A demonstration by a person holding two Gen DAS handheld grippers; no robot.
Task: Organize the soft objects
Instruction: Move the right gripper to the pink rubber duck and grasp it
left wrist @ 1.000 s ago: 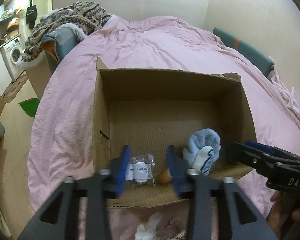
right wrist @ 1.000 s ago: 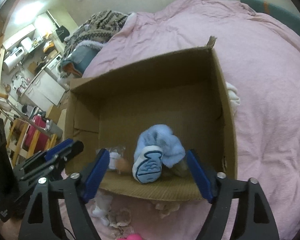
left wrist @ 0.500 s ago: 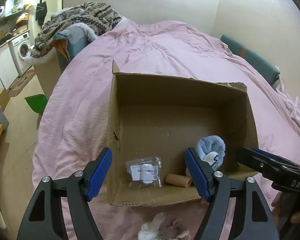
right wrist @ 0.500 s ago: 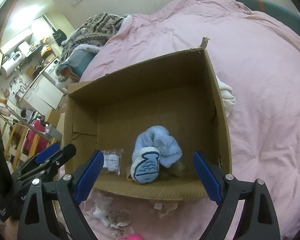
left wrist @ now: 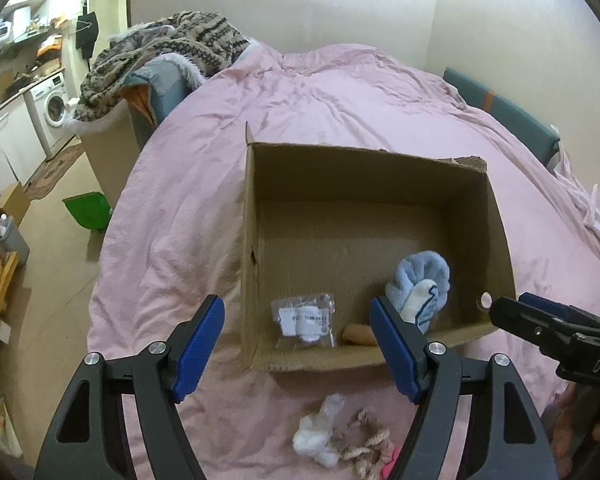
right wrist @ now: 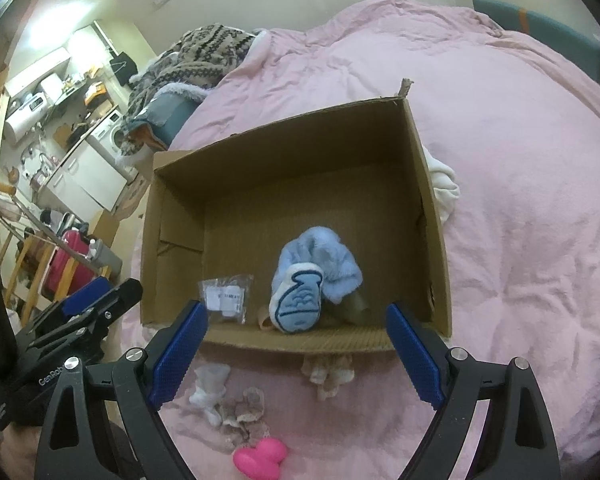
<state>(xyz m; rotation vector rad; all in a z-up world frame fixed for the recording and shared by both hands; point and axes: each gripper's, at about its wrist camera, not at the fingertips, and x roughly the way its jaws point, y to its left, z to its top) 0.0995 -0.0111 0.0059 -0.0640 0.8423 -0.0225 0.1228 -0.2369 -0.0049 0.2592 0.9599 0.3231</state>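
Blue fuzzy slipper (right wrist: 314, 276) sitting in the cardboard box (left wrist: 496, 216), near wall, next to a clear packet (right wrist: 226, 298). More soft bits on the pink bed (right wrist: 520, 160) at 6 o'clock of the box: white scrap (left wrist: 320, 432), braided rope (left wrist: 366, 440), pink toy (right wrist: 260, 462). Left gripper (left wrist: 298, 344) and right gripper (right wrist: 296, 354) both empty, jaws spread wide. Patterned blanket (left wrist: 160, 56) at 10 o'clock, washing machine (left wrist: 54, 110) and kitchen counter beyond.

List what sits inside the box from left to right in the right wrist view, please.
Inside the cardboard box: clear plastic packet → small tan piece → light blue fuzzy slipper, sole facing the camera.
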